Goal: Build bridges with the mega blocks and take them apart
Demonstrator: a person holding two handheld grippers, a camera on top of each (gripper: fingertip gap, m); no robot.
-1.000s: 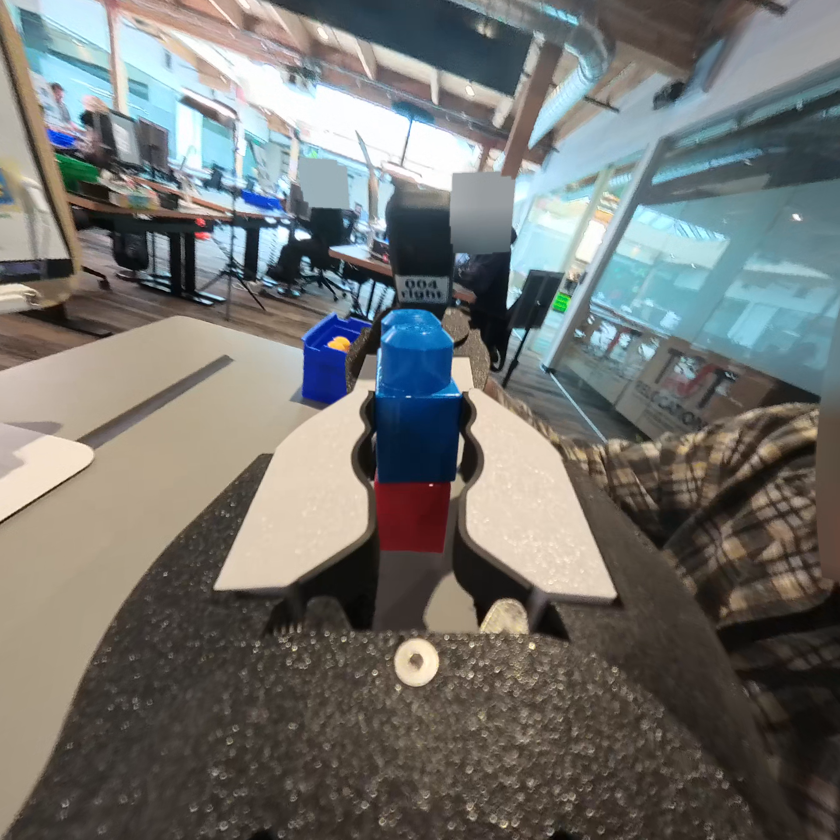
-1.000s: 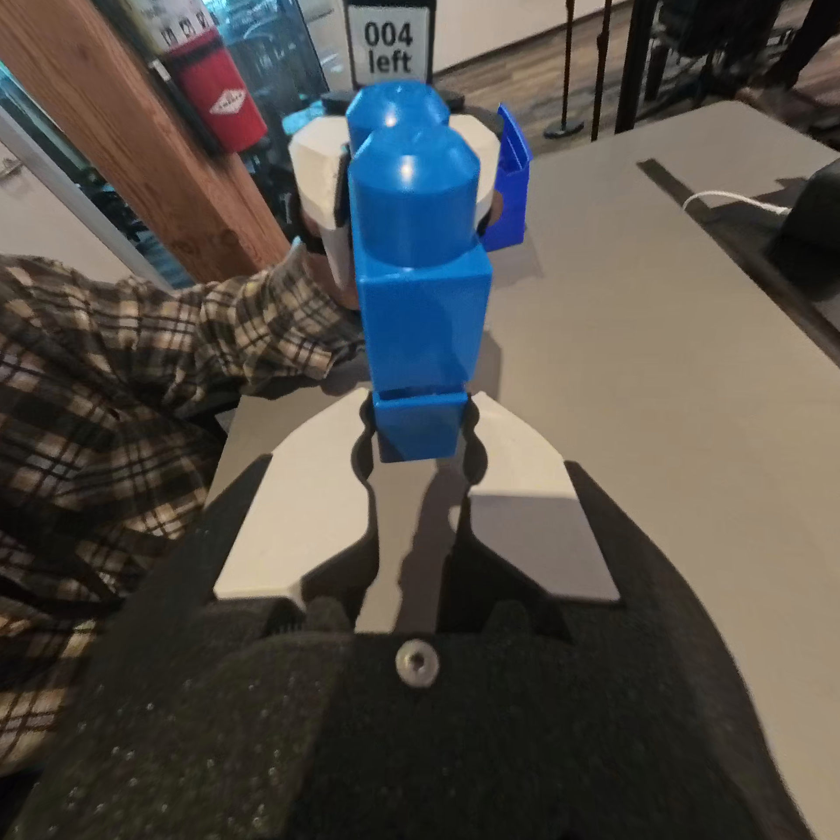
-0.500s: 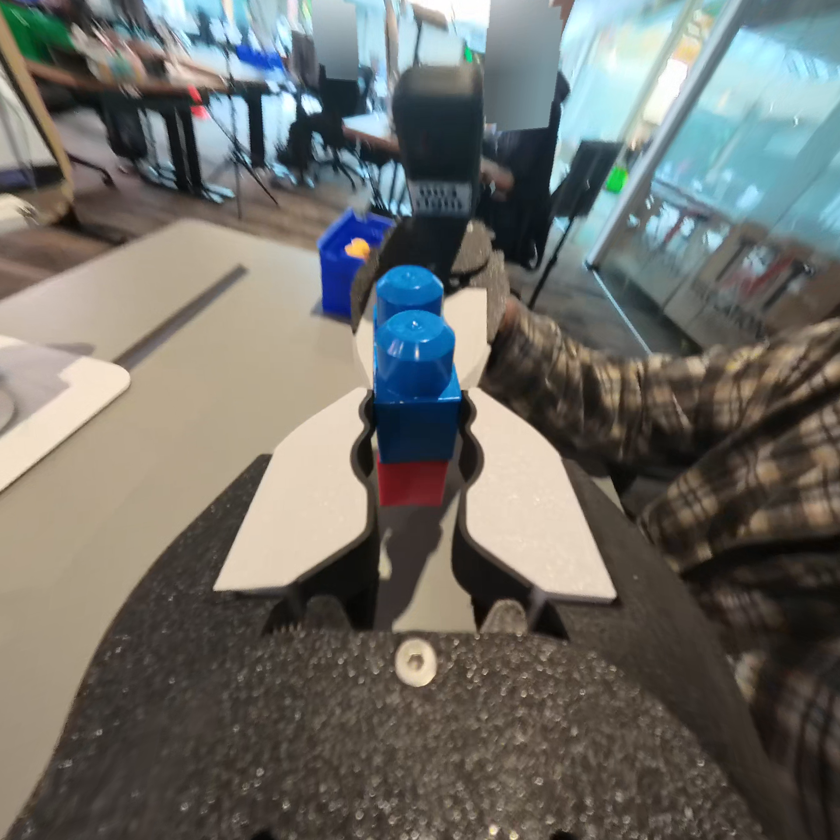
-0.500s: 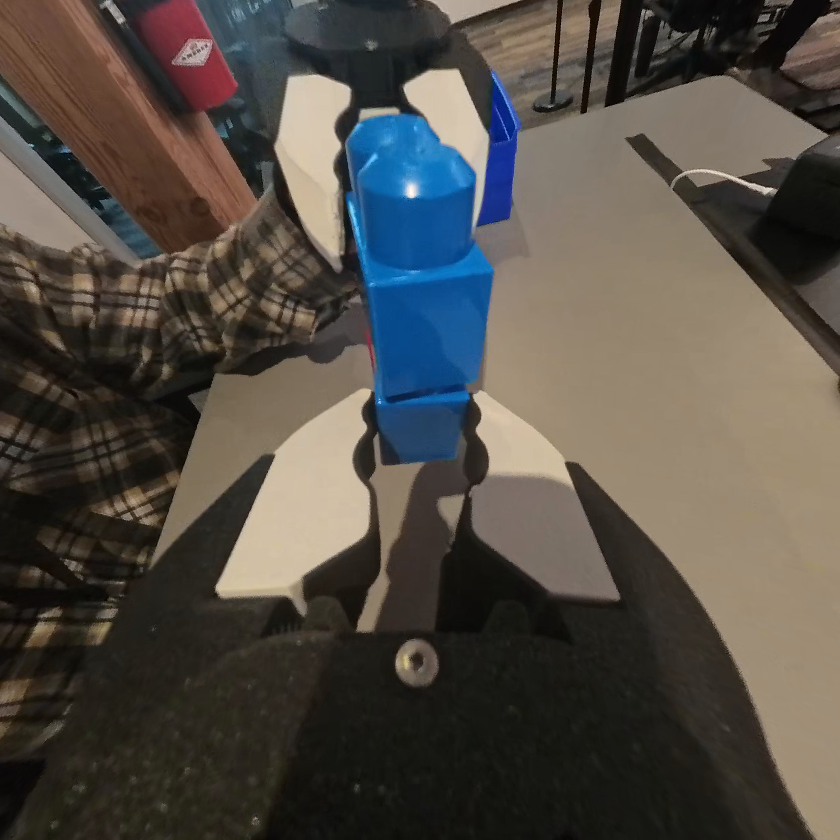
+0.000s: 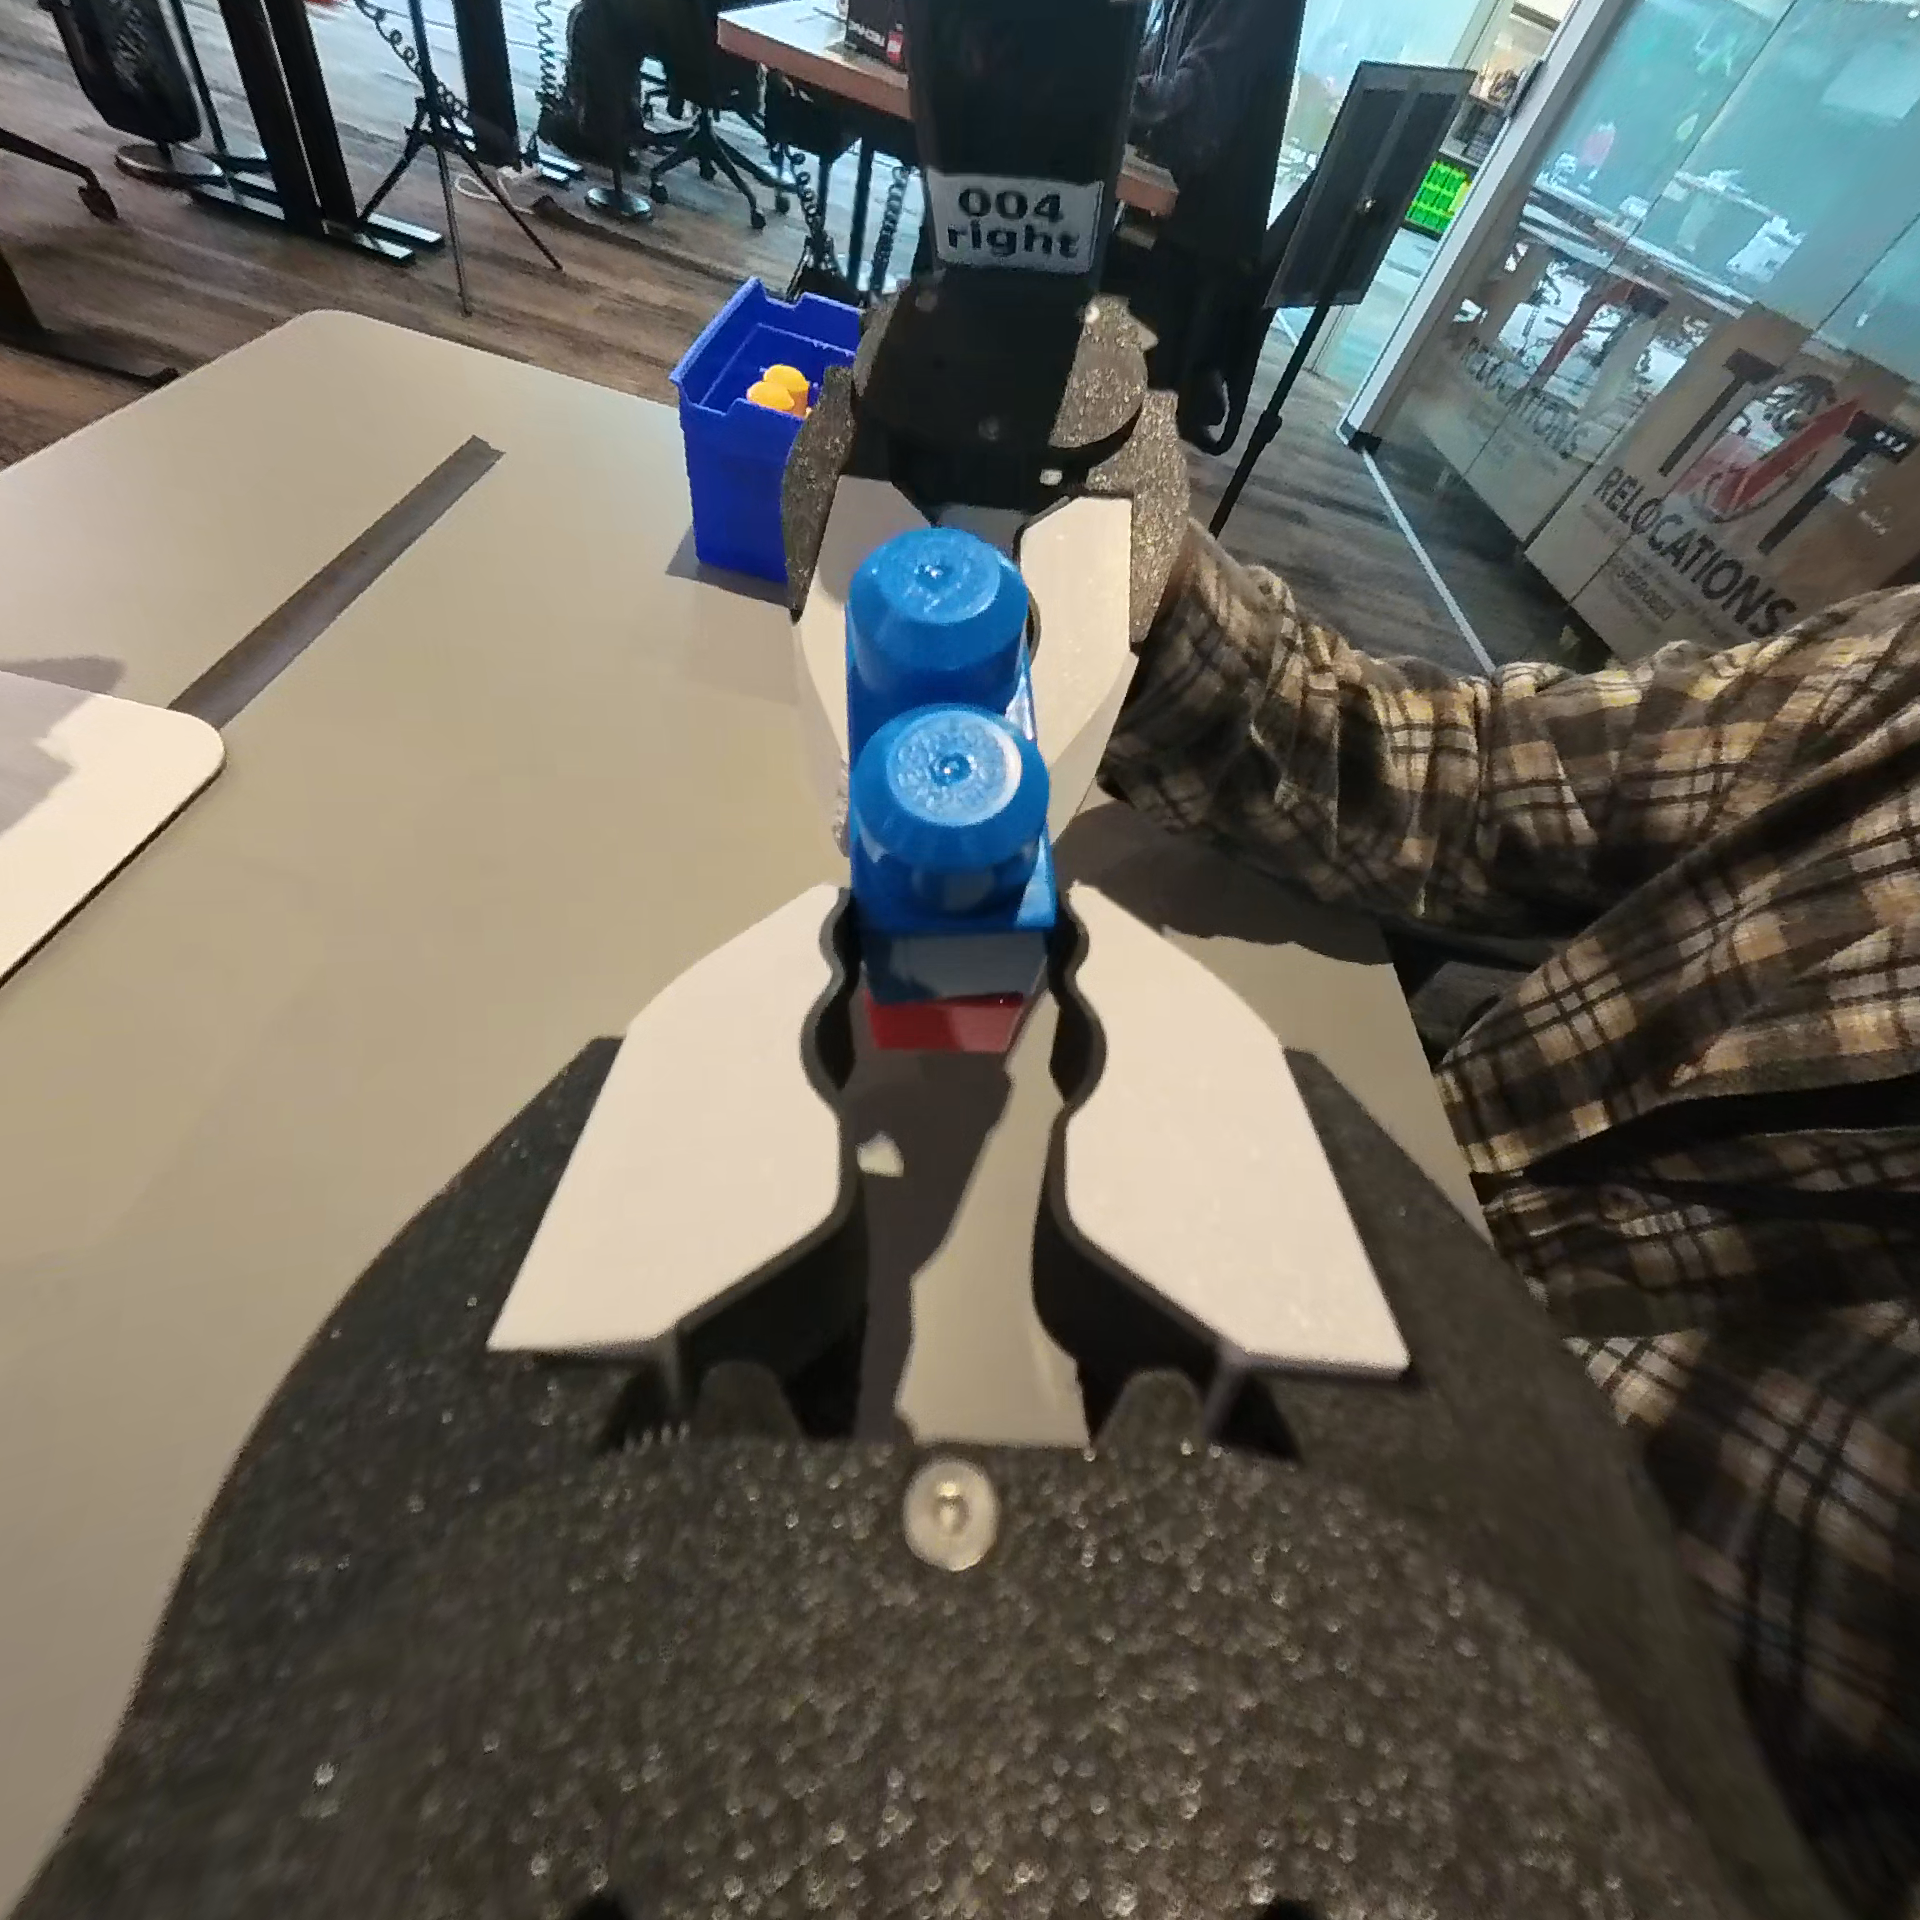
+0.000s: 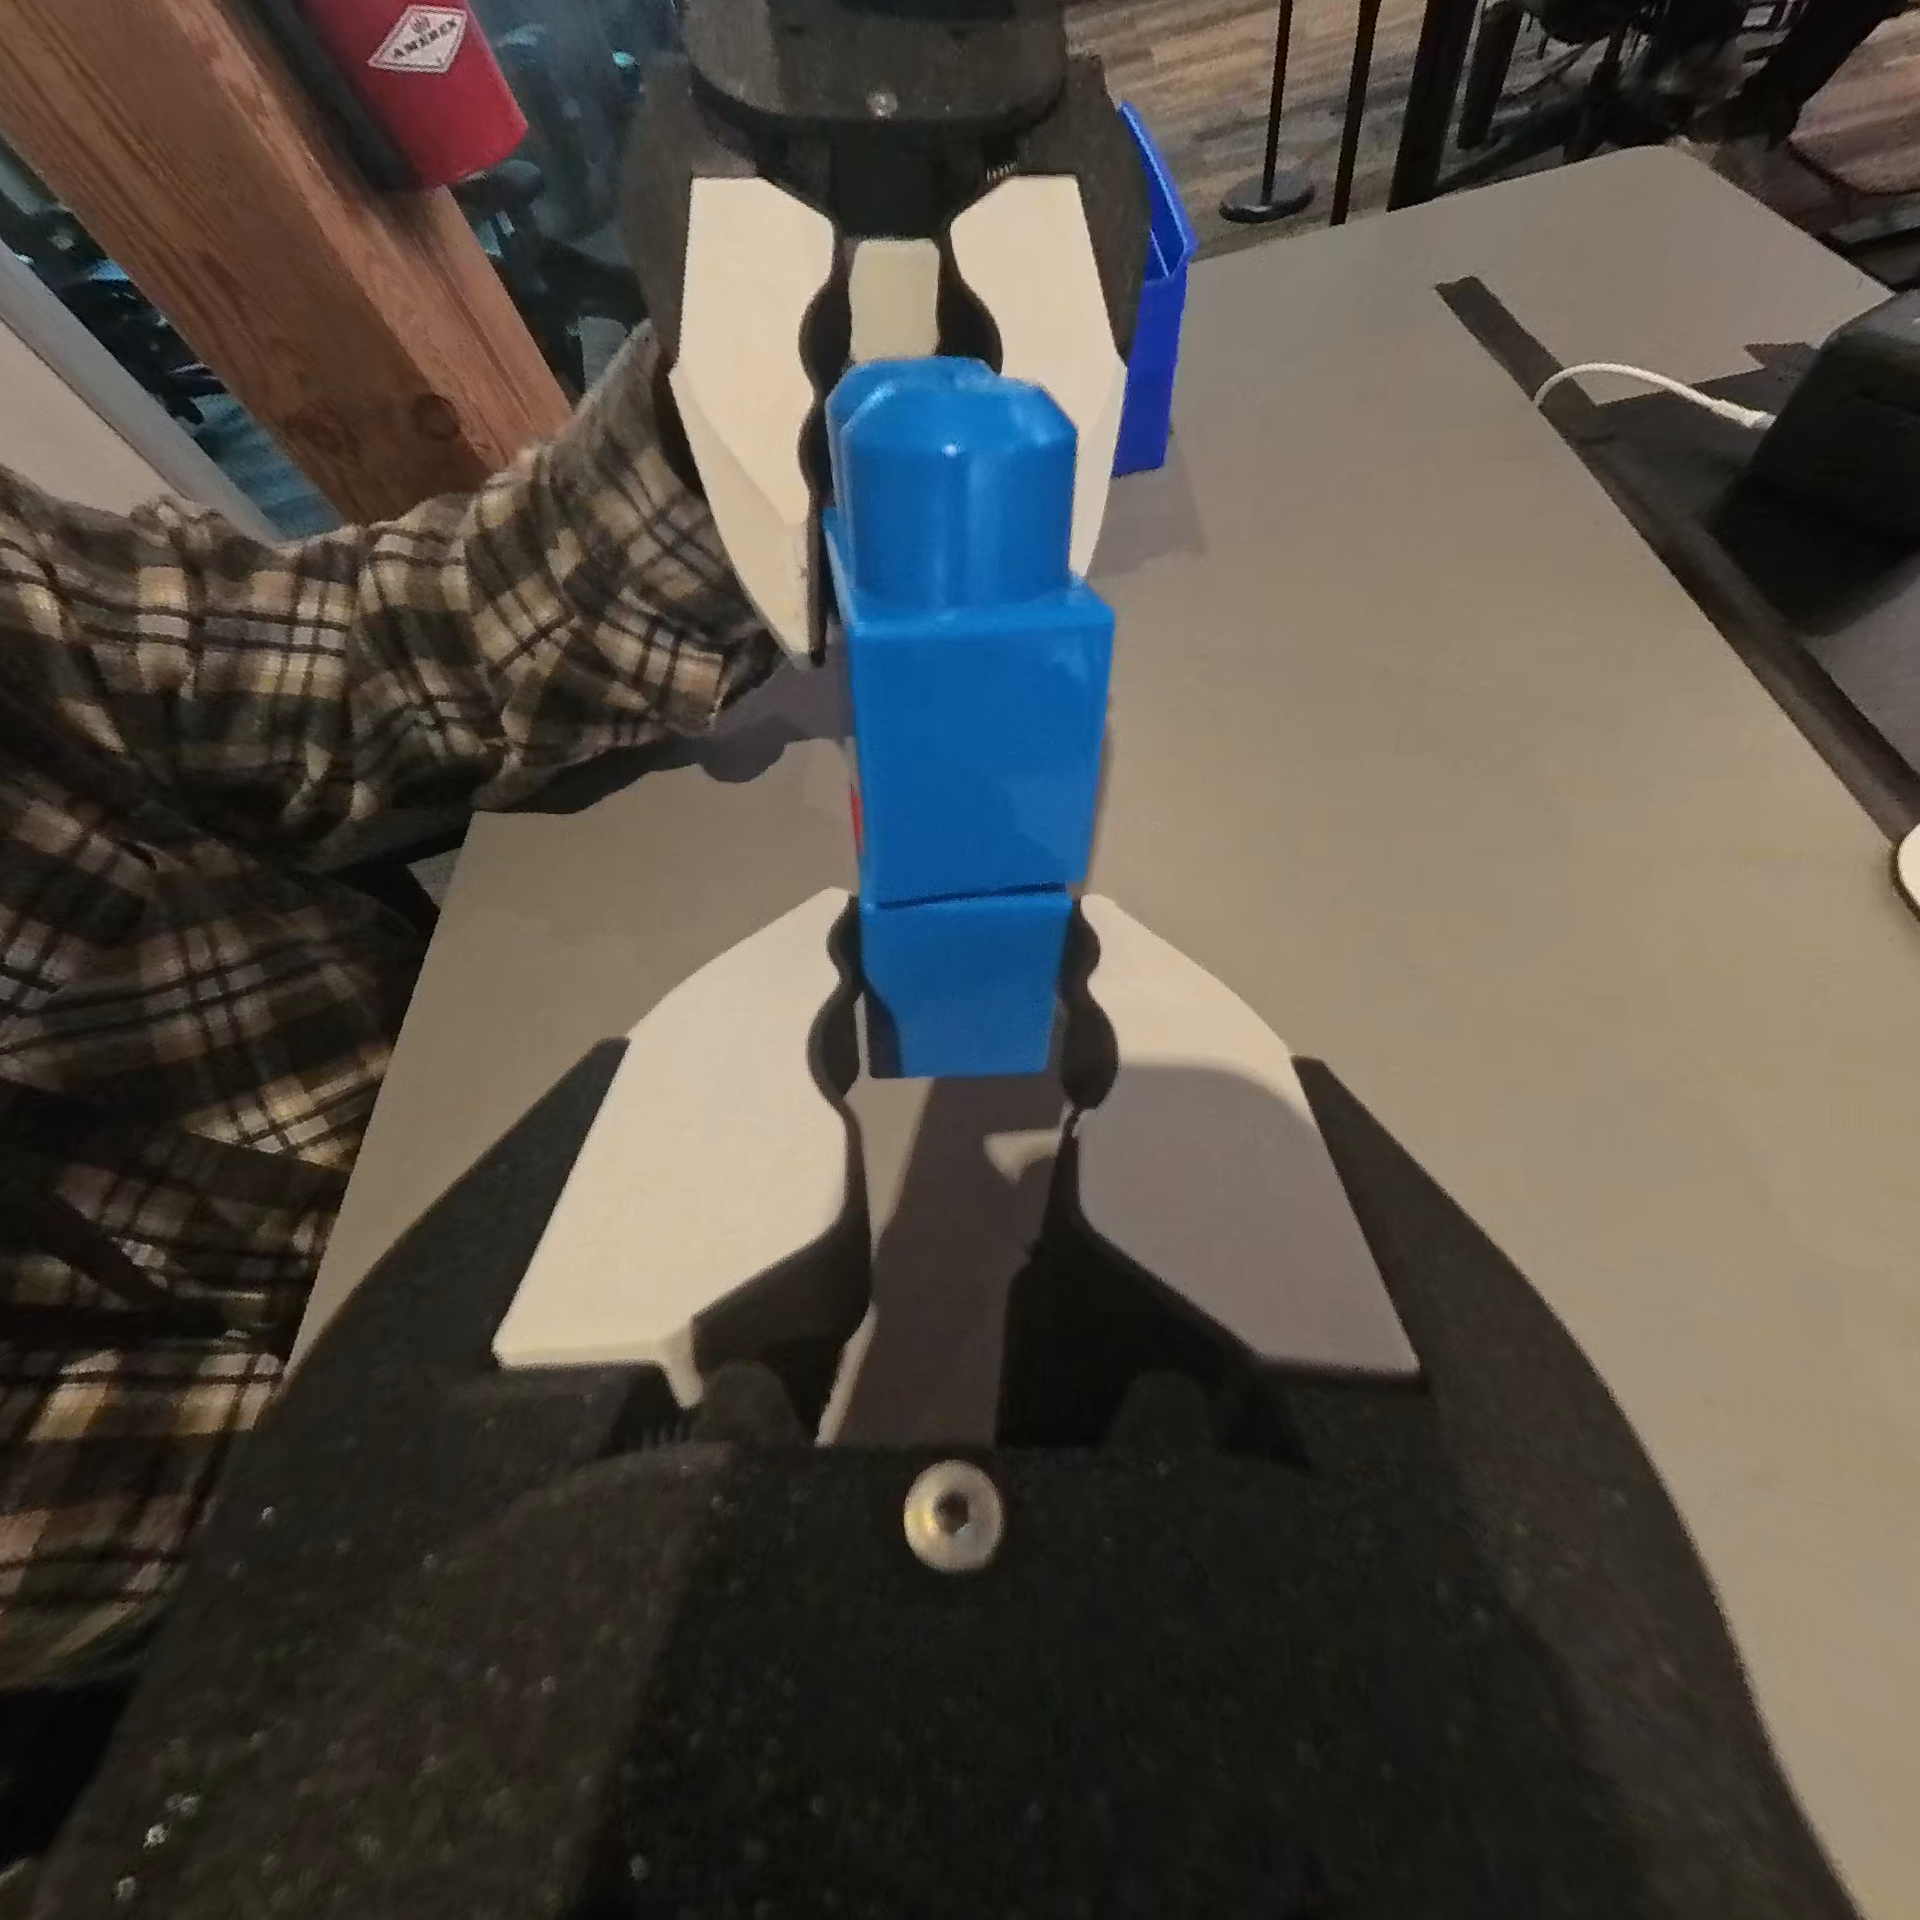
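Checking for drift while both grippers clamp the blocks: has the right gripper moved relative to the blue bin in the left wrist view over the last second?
Cannot tell: the camera tilted down, so the right gripper and blue bin shifted together.

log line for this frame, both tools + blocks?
left tool: shut on red block | right tool: shut on lower blue block | top blue block: bridges both | bin: behind

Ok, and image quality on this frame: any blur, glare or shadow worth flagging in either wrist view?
Left wrist view: blue top block sharp, slight blur on the gripper foam, wide-angle bending at the edges. Right wrist view: a small glare spot on the block's stud, a hard shadow across the right gripper fingers.
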